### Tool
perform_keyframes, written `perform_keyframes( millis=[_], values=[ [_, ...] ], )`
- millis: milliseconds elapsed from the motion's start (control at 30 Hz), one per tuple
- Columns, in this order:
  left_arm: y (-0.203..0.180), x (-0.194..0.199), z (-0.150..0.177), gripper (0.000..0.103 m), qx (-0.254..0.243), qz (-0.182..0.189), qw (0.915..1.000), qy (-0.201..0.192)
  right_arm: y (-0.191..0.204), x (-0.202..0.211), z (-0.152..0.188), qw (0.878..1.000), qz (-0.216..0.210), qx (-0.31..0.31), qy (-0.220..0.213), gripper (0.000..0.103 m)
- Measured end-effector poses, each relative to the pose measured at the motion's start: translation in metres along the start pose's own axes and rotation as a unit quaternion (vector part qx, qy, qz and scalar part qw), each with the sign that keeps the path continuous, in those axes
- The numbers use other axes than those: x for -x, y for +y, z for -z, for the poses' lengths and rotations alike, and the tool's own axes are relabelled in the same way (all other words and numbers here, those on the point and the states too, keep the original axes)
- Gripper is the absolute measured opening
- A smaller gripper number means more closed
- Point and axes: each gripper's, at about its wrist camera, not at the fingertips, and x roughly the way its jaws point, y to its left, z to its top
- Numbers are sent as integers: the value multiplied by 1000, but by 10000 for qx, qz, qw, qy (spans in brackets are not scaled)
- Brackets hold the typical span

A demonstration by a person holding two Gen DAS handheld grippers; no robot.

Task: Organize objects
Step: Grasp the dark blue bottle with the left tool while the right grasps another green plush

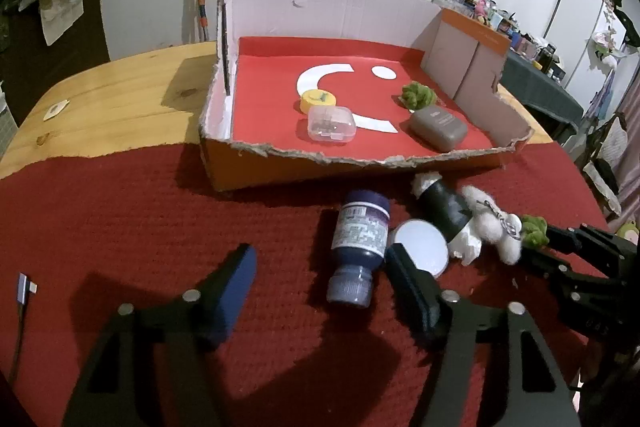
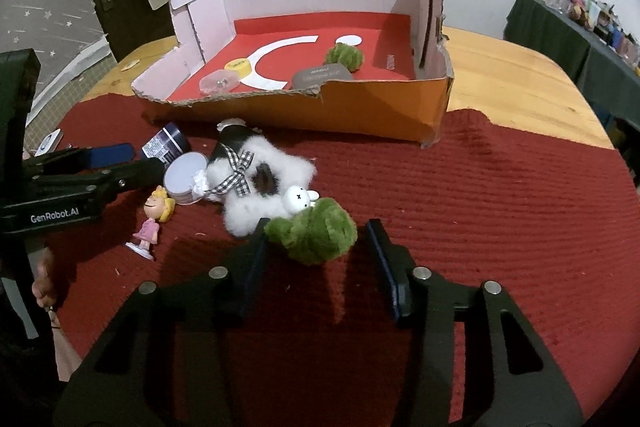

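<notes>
From the left wrist view, the left gripper (image 1: 320,267) stands partly open low over the red mat (image 1: 140,227) on the counter (image 1: 120,87). A dark blue bottle (image 1: 358,247) lies on its side between the fingers, cap end toward the camera, close to the right finger (image 1: 408,283) and well apart from the left one; the pads do not press on it. A round white tin (image 1: 422,241) lies just beyond the right fingertip, touching the bottle's side. Farther right lie a black tube (image 1: 444,209) and a white plush (image 1: 494,231). Straight ahead of the fingers sits the cardboard box (image 1: 280,167) with a red floor, holding a yellow cap (image 1: 318,99), a clear plastic case (image 1: 332,125), a grey case (image 1: 438,129) and a small green plush (image 1: 418,95).

From the right wrist view, the right gripper (image 2: 316,243) is narrowed around a green plush toy (image 2: 316,233) on the mat. The left finger (image 2: 256,259) touches the toy's side; a small gap shows at the right finger, so no firm grip can be made out. The white plush (image 2: 260,191) lies just past the left fingertip, touching the green toy. Left of it stands a small figurine (image 2: 154,219), and the left gripper reaches in from the left edge.
</notes>
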Motion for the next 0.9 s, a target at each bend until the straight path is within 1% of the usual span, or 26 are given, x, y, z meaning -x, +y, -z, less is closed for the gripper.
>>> perform_keyframes(
  millis=[67, 133, 300, 333, 400, 633, 900],
  values=[
    [-1, -1, -1, 64, -9, 6, 10000, -4, 0, 0, 0, 10000, -40, 7, -3, 36],
    [-1, -2, -2, 60, -23, 33, 10000, -6, 1, 0, -1, 10000, -59, 17, 1, 34],
    [-4, -2, -3, 42, -17, 175, 9998, 4, 2, 2, -1, 9999, -71, 73, -9, 33],
    [-5, -2, -2, 40, -22, 203, 9998, 6, 2, 3, -1, 9999, -73, 73, -16, 33],
    [-6, -1, -2, 29, -36, 277, 9996, 22, 2, 5, -1, 9999, -70, 78, -43, 33],
    [-5, 7, -1, 29, -8, 219, 9998, -37, 6, 18, -8, 9996, -97, 136, -218, 33],
    [-2, 30, -3, 29, 25, 254, 9993, -282, 18, 30, -23, 9982, -228, 260, -484, 33]
  ],
)
